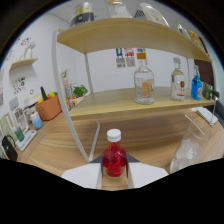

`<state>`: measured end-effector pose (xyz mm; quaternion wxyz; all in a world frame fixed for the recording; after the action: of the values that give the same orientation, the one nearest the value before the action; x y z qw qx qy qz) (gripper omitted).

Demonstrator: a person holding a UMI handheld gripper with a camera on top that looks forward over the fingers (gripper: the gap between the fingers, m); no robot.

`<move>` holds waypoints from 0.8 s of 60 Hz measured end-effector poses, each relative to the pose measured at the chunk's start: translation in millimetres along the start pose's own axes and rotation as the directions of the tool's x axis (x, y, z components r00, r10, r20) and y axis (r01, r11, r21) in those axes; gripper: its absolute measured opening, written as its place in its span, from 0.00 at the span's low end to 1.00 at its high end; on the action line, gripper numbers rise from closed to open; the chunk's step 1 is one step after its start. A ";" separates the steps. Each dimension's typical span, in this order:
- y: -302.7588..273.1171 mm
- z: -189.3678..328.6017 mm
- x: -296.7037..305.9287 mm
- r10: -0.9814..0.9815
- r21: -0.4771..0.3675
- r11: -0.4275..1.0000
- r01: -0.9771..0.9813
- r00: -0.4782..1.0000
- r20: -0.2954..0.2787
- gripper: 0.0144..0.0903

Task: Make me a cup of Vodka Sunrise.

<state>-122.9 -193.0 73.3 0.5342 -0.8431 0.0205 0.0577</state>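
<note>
The gripper (114, 174) pinches a small red bottle (114, 159) with a white cap, apparently upright between its fingers. Just right stands a glass of ice (187, 150). Beyond, a wooden shelf (140, 106) carries a clear bottle (144, 82).

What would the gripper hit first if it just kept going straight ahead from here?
The gripper already has the small red bottle between its fingers, seemingly clamped. Pushed on, the bottle would probably meet the edge of the lower wooden shelf first, though depth is hard to judge.
</note>
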 end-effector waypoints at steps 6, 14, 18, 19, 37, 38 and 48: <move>22.0 9.4 1.2 -0.024 -0.047 0.999 0.023 1.000 -0.013 0.27; 36.1 16.1 -2.4 -0.056 -0.085 0.995 0.055 0.998 -0.012 0.26; 41.4 17.7 -3.1 -0.078 -0.106 0.991 0.076 0.997 -0.013 0.26; 42.5 18.0 -3.3 -0.080 -0.109 0.991 0.078 0.997 -0.013 0.26; 55.3 18.9 -3.1 -0.076 -0.148 0.986 0.072 0.997 -0.022 0.28; 55.6 18.6 -3.2 -0.078 -0.149 0.986 0.074 0.997 -0.021 0.28; 56.9 13.8 -2.3 -0.087 -0.147 0.986 0.083 0.996 -0.020 0.34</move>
<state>-131.6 -204.9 16.7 0.4727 -0.8808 -0.0128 0.0251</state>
